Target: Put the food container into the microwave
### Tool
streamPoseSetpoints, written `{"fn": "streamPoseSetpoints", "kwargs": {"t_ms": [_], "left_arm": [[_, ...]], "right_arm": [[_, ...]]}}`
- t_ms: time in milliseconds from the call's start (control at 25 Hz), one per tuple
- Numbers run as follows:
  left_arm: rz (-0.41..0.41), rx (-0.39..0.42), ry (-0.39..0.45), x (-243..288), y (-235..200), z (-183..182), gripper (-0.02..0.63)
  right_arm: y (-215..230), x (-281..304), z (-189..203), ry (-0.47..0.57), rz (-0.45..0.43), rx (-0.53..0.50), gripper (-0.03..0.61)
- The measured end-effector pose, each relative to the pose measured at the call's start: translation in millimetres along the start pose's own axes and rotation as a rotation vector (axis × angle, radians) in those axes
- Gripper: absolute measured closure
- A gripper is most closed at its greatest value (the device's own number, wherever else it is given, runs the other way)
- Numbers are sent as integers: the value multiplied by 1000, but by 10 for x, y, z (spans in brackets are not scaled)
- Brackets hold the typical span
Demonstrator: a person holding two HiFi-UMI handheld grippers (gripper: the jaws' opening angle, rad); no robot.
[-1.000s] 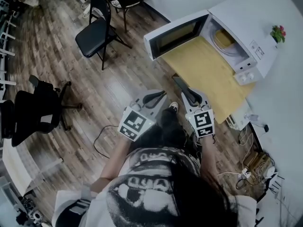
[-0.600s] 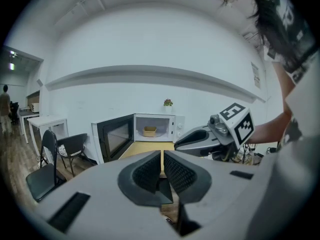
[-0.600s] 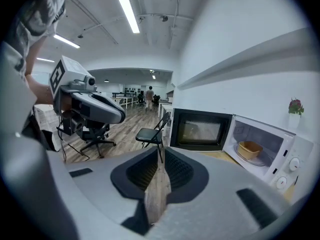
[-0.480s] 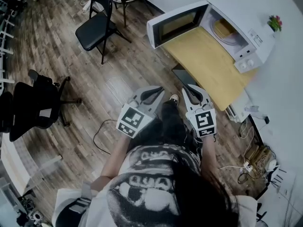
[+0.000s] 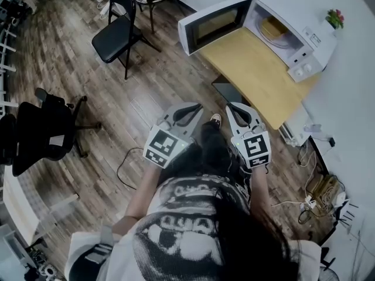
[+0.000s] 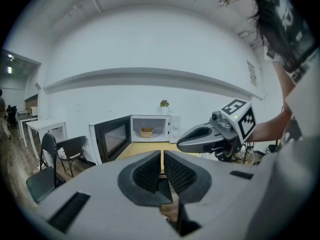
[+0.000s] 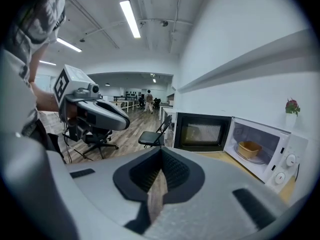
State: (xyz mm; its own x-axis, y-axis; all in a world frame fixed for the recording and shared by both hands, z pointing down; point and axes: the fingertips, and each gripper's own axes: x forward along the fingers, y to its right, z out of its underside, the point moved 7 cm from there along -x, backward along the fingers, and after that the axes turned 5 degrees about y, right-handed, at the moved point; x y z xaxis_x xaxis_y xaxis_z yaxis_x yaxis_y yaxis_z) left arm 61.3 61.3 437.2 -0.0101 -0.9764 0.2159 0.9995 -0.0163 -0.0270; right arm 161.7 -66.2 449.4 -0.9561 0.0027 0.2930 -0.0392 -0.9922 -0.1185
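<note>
Person stands back from the light wooden table (image 5: 252, 69), both forearms bent at the elbow and held out in front of the torso, side by side and apart. Both grippers point fwd and slightly down toward the table edge, marker cubes facing up.

The left gripper (image 5: 193, 108) (image 6: 162, 156) sits over the wood-plank floor (image 5: 117, 98) w/ its jaws all but together. A thin slit shows btwn the ribbed pads and nothing is in it.

The right gripper (image 5: 233, 108) (image 7: 161, 154) has just been closing. Its tips now meet, w/ nothing btwn them, so it holds nothing.

The white microwave oven (image 5: 304, 22) stands at the far end of the table against the wall, its dark-windowed door (image 5: 214, 25) swung wide open to the left. The tan round food container (image 5: 274, 28) (image 7: 249, 149) (image 6: 146, 132) is already inside the cavity, resting on the turntable, well apart from both grippers.

A black folding chair (image 5: 117, 37) stands beyond the door end. A black swivel office chair (image 5: 41, 133) is far off on the person's left.
</note>
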Motion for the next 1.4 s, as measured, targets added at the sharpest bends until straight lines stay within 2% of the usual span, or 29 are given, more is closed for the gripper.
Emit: {"fn": "streamPoseSetpoints", "kwargs": {"t_ms": [320,960,1400], "left_arm": [[7,17,10,0,78,-10,598],[41,42,15,86,152,-54,598],[51,48,12,86,146,-38,598]], "right_arm": [[-38,-47,23,-7,-39,-7,572],[108,-119,104,-45,-59,17,574],[206,-163,168,-70,-41,35,574]]}}
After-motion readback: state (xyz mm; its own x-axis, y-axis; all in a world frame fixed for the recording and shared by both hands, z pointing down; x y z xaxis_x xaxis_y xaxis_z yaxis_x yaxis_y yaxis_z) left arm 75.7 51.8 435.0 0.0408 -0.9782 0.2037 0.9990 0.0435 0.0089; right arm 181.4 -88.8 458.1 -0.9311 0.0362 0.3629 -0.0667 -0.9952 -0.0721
